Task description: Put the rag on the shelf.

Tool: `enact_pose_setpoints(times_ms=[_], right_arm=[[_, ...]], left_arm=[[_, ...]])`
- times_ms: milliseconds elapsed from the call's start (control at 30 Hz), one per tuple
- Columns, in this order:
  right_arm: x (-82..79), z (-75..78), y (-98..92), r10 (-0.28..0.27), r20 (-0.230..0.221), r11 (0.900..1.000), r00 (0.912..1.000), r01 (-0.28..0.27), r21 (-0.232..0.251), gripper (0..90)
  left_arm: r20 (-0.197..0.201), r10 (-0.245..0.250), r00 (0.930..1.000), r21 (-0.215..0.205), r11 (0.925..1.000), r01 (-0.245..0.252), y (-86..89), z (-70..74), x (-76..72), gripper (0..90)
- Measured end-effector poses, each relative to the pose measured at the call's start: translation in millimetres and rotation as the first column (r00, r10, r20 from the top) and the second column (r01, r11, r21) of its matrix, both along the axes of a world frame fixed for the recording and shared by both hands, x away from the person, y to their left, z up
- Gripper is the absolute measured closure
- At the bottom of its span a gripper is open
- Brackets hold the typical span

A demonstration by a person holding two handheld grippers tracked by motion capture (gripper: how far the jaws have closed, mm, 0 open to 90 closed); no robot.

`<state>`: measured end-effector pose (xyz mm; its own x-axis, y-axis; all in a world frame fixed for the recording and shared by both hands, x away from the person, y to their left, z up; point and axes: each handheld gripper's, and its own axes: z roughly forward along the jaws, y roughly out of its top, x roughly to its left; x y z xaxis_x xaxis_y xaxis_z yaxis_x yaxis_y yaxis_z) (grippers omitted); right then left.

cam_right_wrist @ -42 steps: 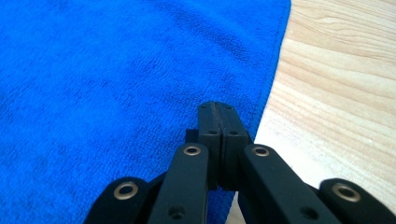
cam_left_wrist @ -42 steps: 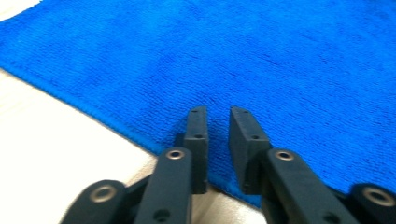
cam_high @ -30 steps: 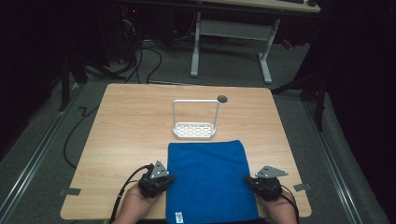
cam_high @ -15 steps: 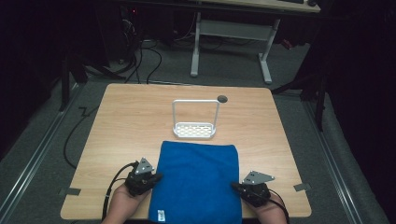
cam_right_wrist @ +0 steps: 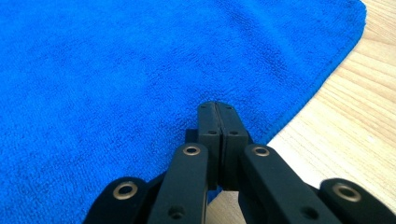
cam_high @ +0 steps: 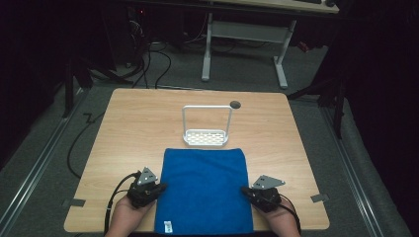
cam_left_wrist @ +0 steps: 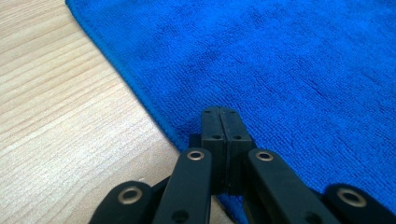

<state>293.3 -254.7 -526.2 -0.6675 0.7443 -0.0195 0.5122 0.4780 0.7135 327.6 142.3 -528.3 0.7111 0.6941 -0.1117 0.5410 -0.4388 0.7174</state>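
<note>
At the bottom of the high view, the left gripper (cam_high: 146, 189) sits at the left edge of the blue towel (cam_high: 205, 190) and the right gripper (cam_high: 263, 193) at its right edge, a hand behind each. In the left gripper view the jaws are pressed together over the towel's hem, and the same in the right gripper view; whether cloth is actually pinched between them I cannot tell, since the tips hide the contact.

The towel lies flat in the lower centre of the frame on the wooden table (cam_high: 133, 128), its near edge with a small white tag (cam_high: 168, 227) at the table's front.

Further up, just past the towel's far edge, a white wire-handled rack (cam_high: 206, 133) stands upright. If the towel is pushed or flung forward, it could catch that rack and tip or shove it. If the grips hold only the hem, one side could slip free and the cloth would skew or bunch.
</note>
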Motion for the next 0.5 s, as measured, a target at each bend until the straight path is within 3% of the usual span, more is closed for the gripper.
enact_pose_setpoints(times_ms=[133, 200, 233, 367, 500], right_arm=[[-1.1, 1.7, -1.2, 0.003, 0.014, 1.0, 0.9999, -0.003, 0.01, 82.8], [-1.1, 4.0, -4.6, -0.012, 0.042, 1.0, 0.999, 0.012, 0.019, 76.7], [-0.9, 5.9, -9.3, -0.034, 0.069, 0.999, 0.997, 0.031, 0.036, 72.3], [-0.9, 7.6, -18.6, -0.083, 0.101, 0.995, 0.9914, 0.077, 0.064, 66.4], [-2.1, 7.3, -24.4, -0.121, 0.13, 0.991, 0.9841, 0.113, 0.064, 64.8]], left_arm=[[0.006, -0.001, 1.0, 0.008, 1.0, 0.001, -1.7, 0.6, -1.1, 86.8], [0.018, 0.005, 0.9998, 0.012, 0.9999, -0.005, -3.4, 1.1, -1.9, 84.4], [0.026, 0.009, 0.9996, 0.008, 0.9999, -0.009, -4.0, 1.4, -1.9, 82.6], [0.042, 0.028, 0.9987, -0.017, 0.9995, -0.028, -3.1, 2.1, -0.4, 76.2], [0.044, 0.075, 0.9962, -0.052, 0.996, -0.072, -0.2, 2.4, 5.8, 66.4]])
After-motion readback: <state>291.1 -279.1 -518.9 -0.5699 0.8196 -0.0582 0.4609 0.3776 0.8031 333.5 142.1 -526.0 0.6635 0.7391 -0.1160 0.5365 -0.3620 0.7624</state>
